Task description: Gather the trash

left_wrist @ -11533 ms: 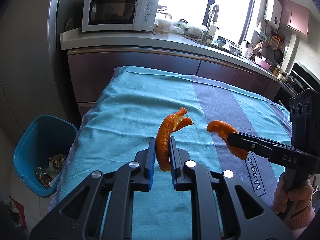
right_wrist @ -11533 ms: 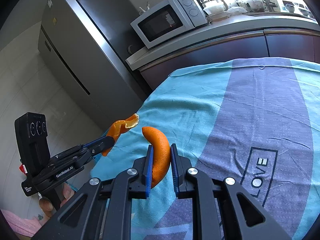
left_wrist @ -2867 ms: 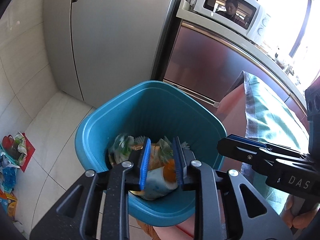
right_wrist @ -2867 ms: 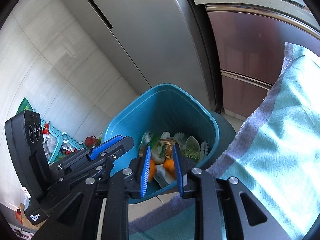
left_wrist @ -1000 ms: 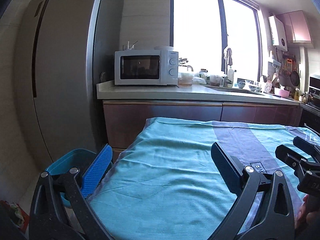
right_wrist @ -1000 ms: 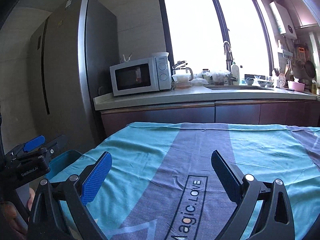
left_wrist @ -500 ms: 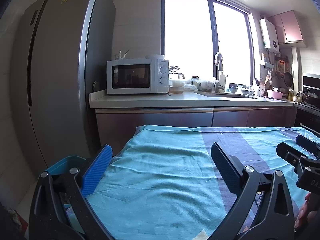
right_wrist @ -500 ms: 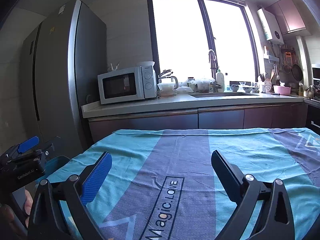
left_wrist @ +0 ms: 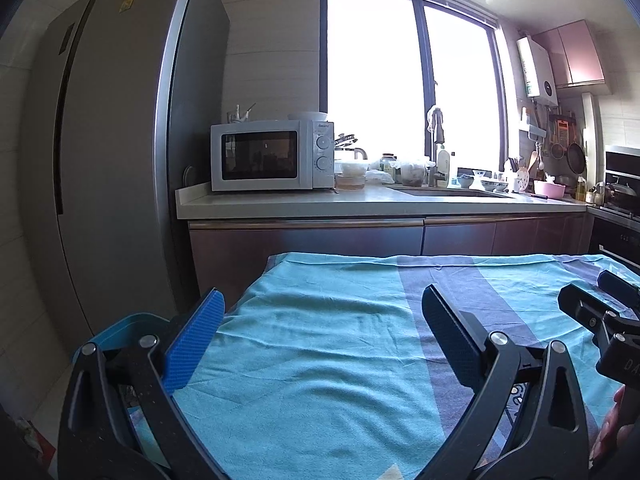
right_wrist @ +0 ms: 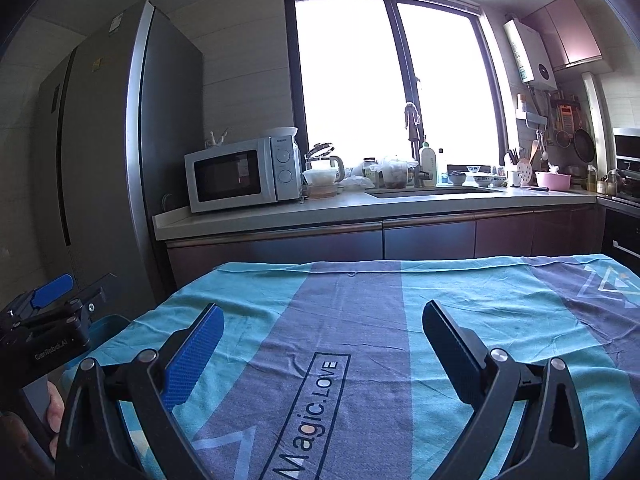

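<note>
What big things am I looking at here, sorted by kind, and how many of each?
Handheld claws, both open: 2 (left claw, right claw)
Blue bins: 1 (blue bin)
Blue cloths on the table: 1 (cloth)
Microwaves: 1 (microwave)
Fridges: 1 (fridge)
Total: 6

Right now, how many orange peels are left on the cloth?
0. The teal cloth shows none in either view, though the gripper bodies hide its near edge.

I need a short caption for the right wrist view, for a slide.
Open right gripper above the blue towel, kitchen counter behind.
</note>
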Demonstrator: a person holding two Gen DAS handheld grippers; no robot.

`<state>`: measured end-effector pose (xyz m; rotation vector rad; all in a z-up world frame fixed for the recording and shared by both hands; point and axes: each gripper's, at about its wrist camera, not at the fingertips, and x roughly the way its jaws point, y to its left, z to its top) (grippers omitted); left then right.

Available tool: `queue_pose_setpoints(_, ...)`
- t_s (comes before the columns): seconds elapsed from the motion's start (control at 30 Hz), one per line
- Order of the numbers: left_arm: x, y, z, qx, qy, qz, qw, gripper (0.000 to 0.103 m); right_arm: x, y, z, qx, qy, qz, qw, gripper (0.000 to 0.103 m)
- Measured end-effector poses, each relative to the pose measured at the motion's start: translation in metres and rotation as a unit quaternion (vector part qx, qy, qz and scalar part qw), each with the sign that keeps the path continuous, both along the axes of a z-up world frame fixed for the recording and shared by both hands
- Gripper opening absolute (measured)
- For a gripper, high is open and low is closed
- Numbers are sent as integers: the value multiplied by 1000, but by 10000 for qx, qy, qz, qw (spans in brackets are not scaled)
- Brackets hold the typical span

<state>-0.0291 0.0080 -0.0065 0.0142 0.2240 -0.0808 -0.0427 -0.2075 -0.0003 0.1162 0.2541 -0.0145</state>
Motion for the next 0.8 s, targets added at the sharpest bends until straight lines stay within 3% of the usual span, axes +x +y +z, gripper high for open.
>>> queue_pose_setpoints(0.8,-4,-1,3,30,-72,44,10000,97,-2,-5,1,26,-49,-89,9999,96)
